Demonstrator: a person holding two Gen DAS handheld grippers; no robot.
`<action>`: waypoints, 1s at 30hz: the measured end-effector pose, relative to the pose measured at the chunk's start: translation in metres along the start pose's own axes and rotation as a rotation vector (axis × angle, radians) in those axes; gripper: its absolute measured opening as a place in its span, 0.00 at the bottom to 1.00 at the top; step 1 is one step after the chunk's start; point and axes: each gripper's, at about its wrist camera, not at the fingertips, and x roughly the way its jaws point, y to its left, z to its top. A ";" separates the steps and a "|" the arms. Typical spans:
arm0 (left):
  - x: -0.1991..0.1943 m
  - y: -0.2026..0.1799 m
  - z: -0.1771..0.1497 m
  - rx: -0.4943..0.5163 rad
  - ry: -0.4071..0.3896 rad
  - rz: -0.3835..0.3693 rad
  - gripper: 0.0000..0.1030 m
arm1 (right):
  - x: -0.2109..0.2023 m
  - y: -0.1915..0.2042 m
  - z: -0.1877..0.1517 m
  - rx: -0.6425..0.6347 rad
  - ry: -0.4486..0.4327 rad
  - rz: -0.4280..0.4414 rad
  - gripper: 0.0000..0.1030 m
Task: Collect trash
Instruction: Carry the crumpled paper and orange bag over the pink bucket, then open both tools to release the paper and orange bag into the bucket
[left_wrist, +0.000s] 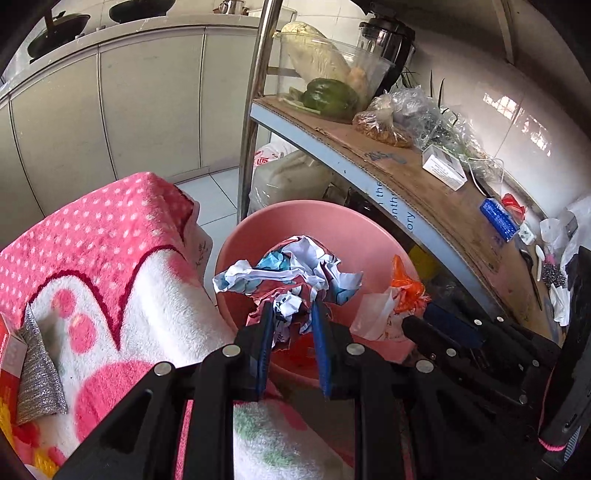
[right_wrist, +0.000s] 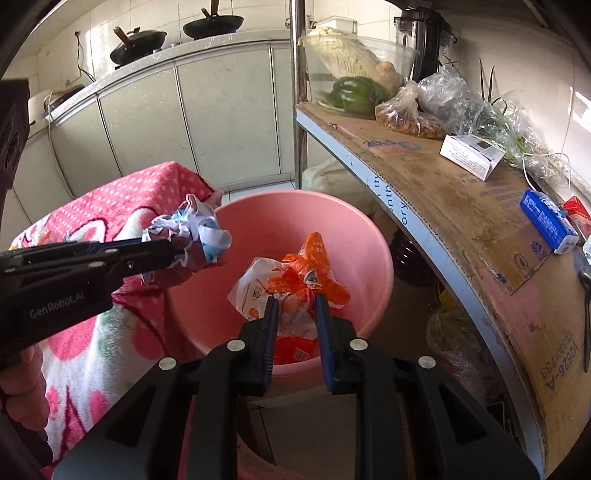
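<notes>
Left gripper (left_wrist: 293, 314): jaws part-closed, pinching a crumpled paper wad (left_wrist: 291, 273) by its lower folds, held above the near rim of the pink basin (left_wrist: 321, 218). Right gripper (right_wrist: 295, 301): jaws likewise part-closed on a crumpled orange-and-white wrapper (right_wrist: 295, 275), hanging over the basin's middle. Both scraps light, soft, springy; likely to puff out and cling on release, so best pinched across a thick bunched fold rather than a loose flap. Thin film probably slick against the pads. Basin open-topped, wide, nothing over its mouth. Just to the left, a pink dotted blanket (left_wrist: 103, 236) draped beside the basin wall. To the right, a cardboard-lined shelf (right_wrist: 443, 192) overhanging the basin's edge, carrying a small white box (right_wrist: 472, 155), a blue pack (right_wrist: 548, 221) and bagged food. Steel post (left_wrist: 255, 110) behind the basin.
</notes>
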 end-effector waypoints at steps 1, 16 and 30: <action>0.002 -0.001 0.000 0.005 0.000 0.009 0.19 | 0.002 0.000 0.000 -0.004 0.004 -0.003 0.20; 0.025 -0.007 -0.001 0.029 0.021 0.047 0.20 | 0.030 0.002 -0.001 -0.030 0.046 -0.047 0.21; 0.031 -0.005 -0.001 0.009 0.037 0.046 0.24 | 0.042 0.000 0.000 -0.038 0.066 -0.056 0.24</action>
